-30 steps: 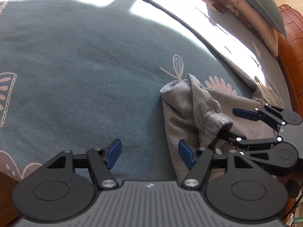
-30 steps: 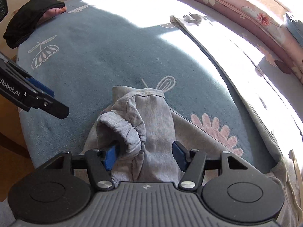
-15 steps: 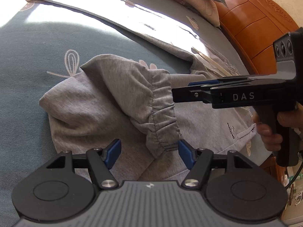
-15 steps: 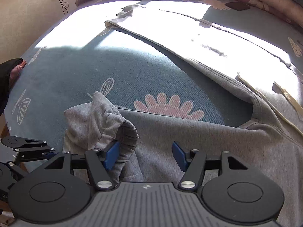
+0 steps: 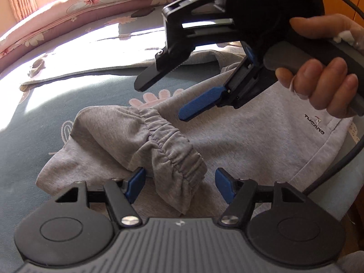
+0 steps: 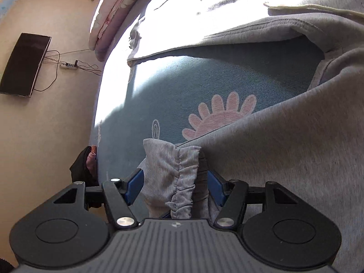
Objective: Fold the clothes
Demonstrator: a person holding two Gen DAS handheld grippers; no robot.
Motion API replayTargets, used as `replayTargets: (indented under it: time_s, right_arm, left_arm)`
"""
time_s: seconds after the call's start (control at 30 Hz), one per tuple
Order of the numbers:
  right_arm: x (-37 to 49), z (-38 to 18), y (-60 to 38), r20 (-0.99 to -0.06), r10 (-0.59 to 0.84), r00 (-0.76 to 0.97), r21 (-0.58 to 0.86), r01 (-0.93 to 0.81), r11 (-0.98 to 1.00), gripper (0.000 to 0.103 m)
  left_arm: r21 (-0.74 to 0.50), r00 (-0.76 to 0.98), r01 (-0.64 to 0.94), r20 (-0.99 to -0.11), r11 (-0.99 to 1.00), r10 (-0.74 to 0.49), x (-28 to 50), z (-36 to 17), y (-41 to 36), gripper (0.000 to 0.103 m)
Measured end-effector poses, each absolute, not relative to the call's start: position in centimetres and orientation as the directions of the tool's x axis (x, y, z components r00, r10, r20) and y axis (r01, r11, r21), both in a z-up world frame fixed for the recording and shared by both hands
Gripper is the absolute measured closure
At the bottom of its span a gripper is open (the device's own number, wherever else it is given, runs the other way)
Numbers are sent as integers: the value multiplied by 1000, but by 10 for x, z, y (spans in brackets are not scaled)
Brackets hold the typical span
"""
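Lying across the teal bedspread (image 5: pixel 34 113) with its pink flower print, the grey sweatshirt (image 5: pixel 261 136) occupied the near edge of the bed, its body spread flat and one sleeve folded back over it. The sleeve's gathered cuff (image 5: pixel 173 145) was raised off the fabric below and draped forward between the fingers of the left gripper (image 5: pixel 179 185). That gripper's blue pads stood well apart, one at either side of the cuff, and neither pressed on it. A small dark logo (image 5: pixel 315 124) showed on the sweatshirt body near its right hem.

The right gripper (image 5: pixel 163 97) hung above the sweatshirt in the left wrist view, gripped by a hand (image 5: pixel 323 86) around its grey handle, with a black cable (image 5: pixel 336 166) trailing down from it. Its fingers were spread, the blue pad of one showing just above the cuff. In the right wrist view the same cuff (image 6: pixel 182 177) lay between that gripper's (image 6: pixel 175 188) separated pads without being pinched.

A second pale garment (image 5: pixel 91 63) lay farther back in bright sunlight. Pink floral bedding (image 5: pixel 68 11) was stacked along the far side. A dark screen (image 6: pixel 25 63) hung on the wall, and a black cloth (image 6: pixel 80 170) sat at the bed's corner.
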State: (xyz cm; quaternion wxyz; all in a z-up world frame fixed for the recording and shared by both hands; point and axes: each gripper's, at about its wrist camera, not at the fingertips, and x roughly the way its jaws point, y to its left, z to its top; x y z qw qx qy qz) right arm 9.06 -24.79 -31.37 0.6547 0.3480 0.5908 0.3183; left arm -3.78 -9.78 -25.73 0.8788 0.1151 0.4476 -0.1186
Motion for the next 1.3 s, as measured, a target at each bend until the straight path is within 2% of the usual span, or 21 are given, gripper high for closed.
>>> replayTargets:
  time_s: [0.13, 0.3, 0.43, 0.6, 0.77, 0.93, 1.07, 1.13, 1.23, 1.3]
  right_arm:
    - [89, -341, -239, -565, 824, 50, 825, 62, 562, 34]
    - [86, -353, -224, -505, 862, 37, 860, 102, 500, 34]
    - [85, -340, -206, -481, 876, 29, 875, 78, 477, 32]
    - [78, -307, -183, -386, 923, -9, 923, 9, 386, 31]
    - [77, -300, -152, -393, 916, -78, 920, -41, 390, 31]
    - [73, -294, -134, -388, 910, -143, 921, -86, 380, 31]
    - [71, -271, -143, -359, 926, -118, 928, -145, 342, 31]
    - [72, -266, -154, -378, 924, -56, 918, -147, 367, 30]
    - [75, -276, -162, -491, 871, 17, 862, -133, 489, 30]
    - [76, -287, -154, -526, 851, 10, 843, -125, 523, 30]
  left_arm:
    - [131, 576, 265, -816, 955, -48, -37, -260, -94, 35]
    - [113, 578, 242, -815, 964, -50, -44, -249, -78, 35]
    - [99, 586, 204, -809, 974, -41, -43, -239, -70, 35]
    - [67, 600, 189, -798, 980, -61, -42, -228, -67, 34]
    - [14, 576, 80, -817, 997, -35, -36, -240, -55, 34]
    - [30, 594, 27, -805, 999, 8, -37, -246, -41, 36]
    - [-30, 577, -59, -817, 998, 10, -38, -245, -21, 39]
    - [-82, 569, -89, -822, 993, -16, -40, -245, -11, 39]
    - [-150, 567, -108, -821, 983, -63, -40, -247, -4, 38]
    - [-205, 570, -128, -816, 970, -97, -38, -249, 0, 38]
